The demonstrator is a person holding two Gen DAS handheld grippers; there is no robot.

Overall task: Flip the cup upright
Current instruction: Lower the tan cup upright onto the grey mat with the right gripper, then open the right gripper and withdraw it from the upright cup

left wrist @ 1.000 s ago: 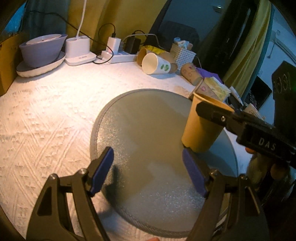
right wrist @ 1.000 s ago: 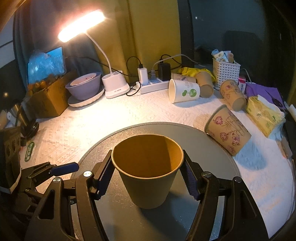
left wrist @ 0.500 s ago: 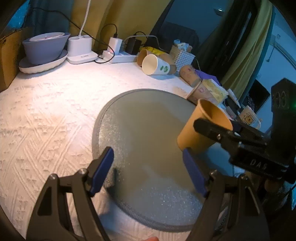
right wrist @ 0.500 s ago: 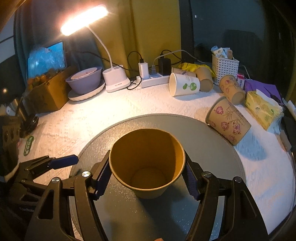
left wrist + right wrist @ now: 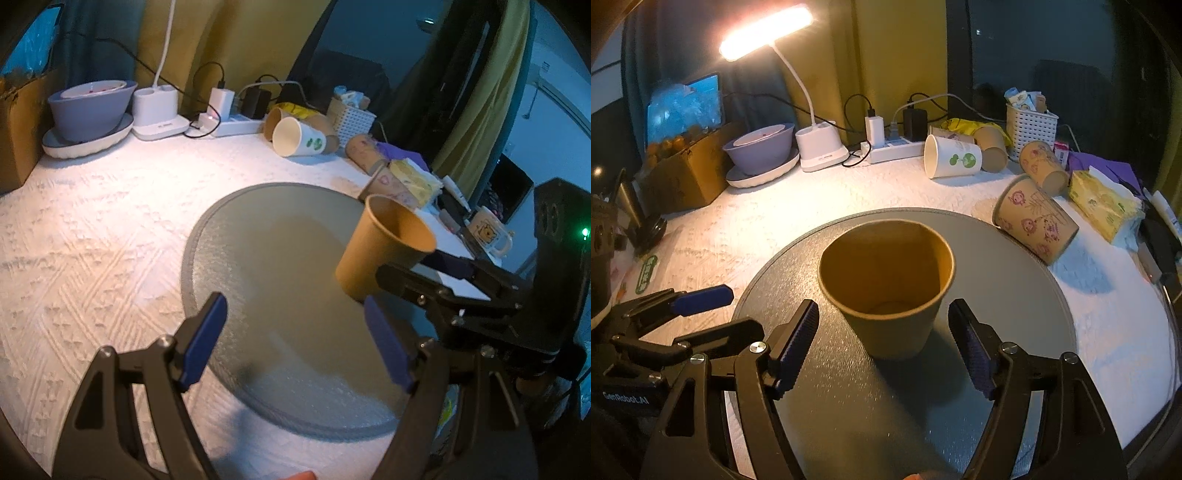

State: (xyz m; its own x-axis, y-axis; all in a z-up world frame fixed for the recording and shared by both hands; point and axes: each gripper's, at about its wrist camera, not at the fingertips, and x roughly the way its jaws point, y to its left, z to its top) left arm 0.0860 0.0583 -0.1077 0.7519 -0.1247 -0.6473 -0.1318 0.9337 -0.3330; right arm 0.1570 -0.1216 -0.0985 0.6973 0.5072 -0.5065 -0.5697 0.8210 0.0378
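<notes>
**Standing Mouth-Up on the Grey Mat**

Standing on its base with its mouth up, the plain brown paper cup [image 5: 886, 284] sits on the round grey mat [image 5: 1015, 295], toward the mat's near side in the right wrist view. Its rim looks slightly squashed out of round. The right gripper [image 5: 882, 347] sits just behind the cup with its jaws spread wide, one blue-padded finger [image 5: 796, 343] on each flank, and a clear gap shows between each pad and the cup wall. From the left wrist view the cup [image 5: 384, 251] appears at the mat's [image 5: 266, 258] right edge, with the right gripper's [image 5: 424, 275] black fingers reaching in beside it.

The left gripper [image 5: 295, 339] is likewise released, jaws apart and holding nothing, poised above the mat's near part, well apart from the cup.

Beyond the mat, on the white textured cloth [image 5: 768, 206], a patterned paper cup [image 5: 1034, 221] lies on its side touching the mat's far right rim. Farther back lie a white cup with green print [image 5: 951, 157] and more brown cups on their sides, a yellow tissue pack [image 5: 1104, 206], a white basket [image 5: 1030, 125], a power strip [image 5: 894, 147], a lit desk lamp [image 5: 768, 33], and a purple bowl [image 5: 761, 147] on a plate.
</notes>
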